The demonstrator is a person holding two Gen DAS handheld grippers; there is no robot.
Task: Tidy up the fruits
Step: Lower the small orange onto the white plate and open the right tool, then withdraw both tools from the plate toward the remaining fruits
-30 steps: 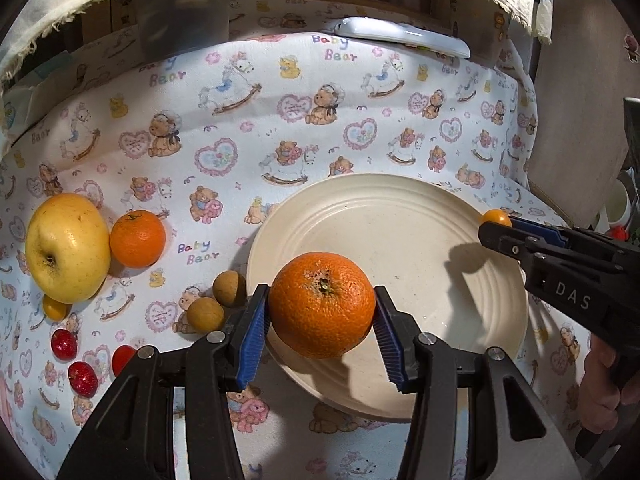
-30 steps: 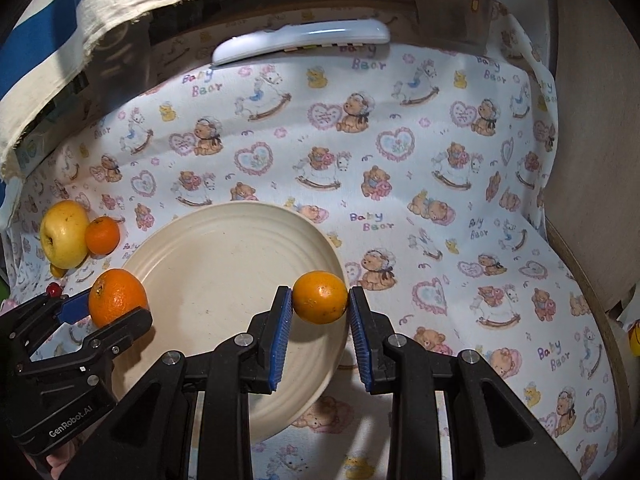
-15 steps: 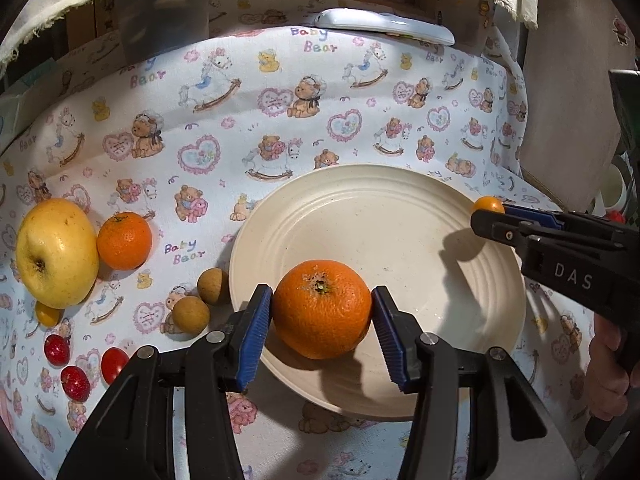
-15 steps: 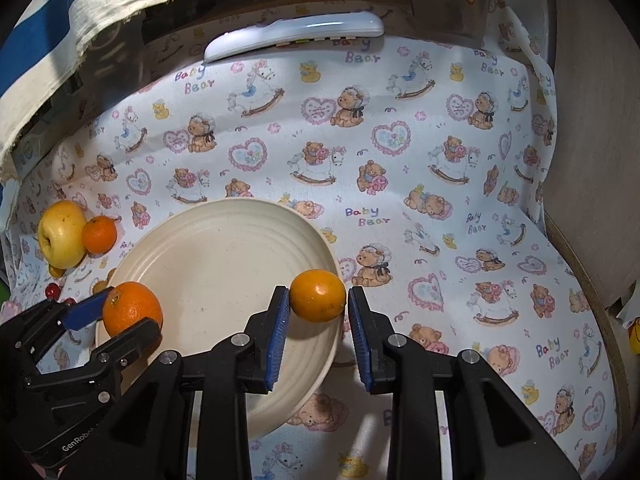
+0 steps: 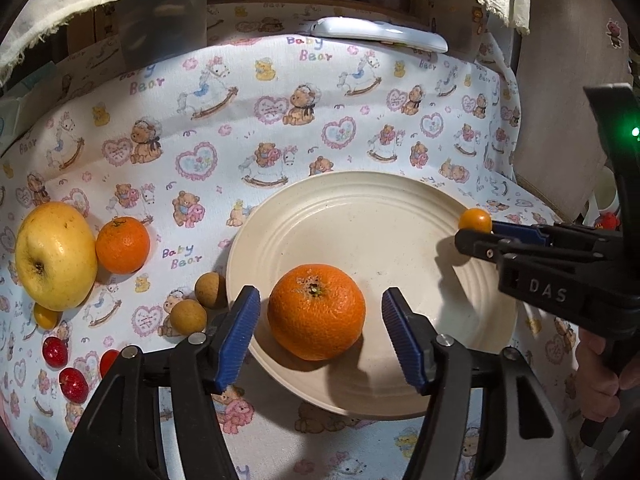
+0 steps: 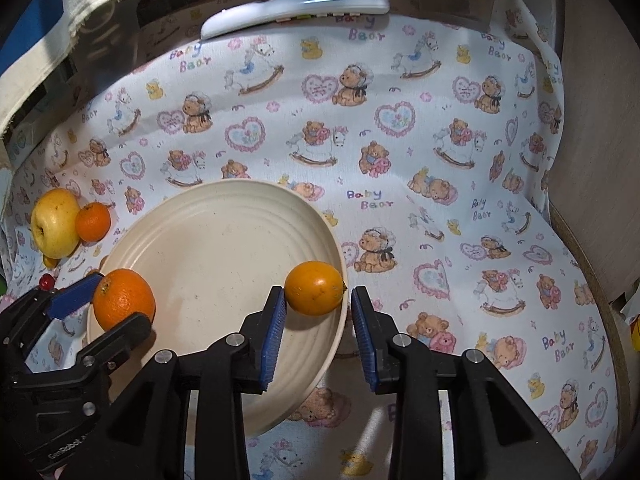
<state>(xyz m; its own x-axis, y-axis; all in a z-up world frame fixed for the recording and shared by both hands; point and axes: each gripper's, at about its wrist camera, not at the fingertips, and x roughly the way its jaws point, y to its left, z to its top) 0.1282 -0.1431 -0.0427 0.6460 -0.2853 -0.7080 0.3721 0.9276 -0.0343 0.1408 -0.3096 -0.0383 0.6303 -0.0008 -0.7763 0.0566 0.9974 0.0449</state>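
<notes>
Resting between the blue pads of the left tool (image 5: 320, 336), the large orange (image 5: 316, 312) sits on the cream plate (image 5: 360, 216), its skin dimpled and its green stem scar up; the jaws are opening and clear of it on both sides. The right tool (image 6: 318, 320) is also opening; the small smooth orange fruit (image 6: 315, 288) lies at the plate's near rim, touching the left pad, clear of the right. A bear-print cloth (image 6: 440, 160) covers the tabletop. Left of the left tool lie a yellow apple (image 5: 54, 256), a second orange (image 5: 122, 245), two brown fruits (image 5: 200, 302) and red ones (image 5: 72, 384). Right of the right tool the cloth is bare up to the tabletop's edge.
</notes>
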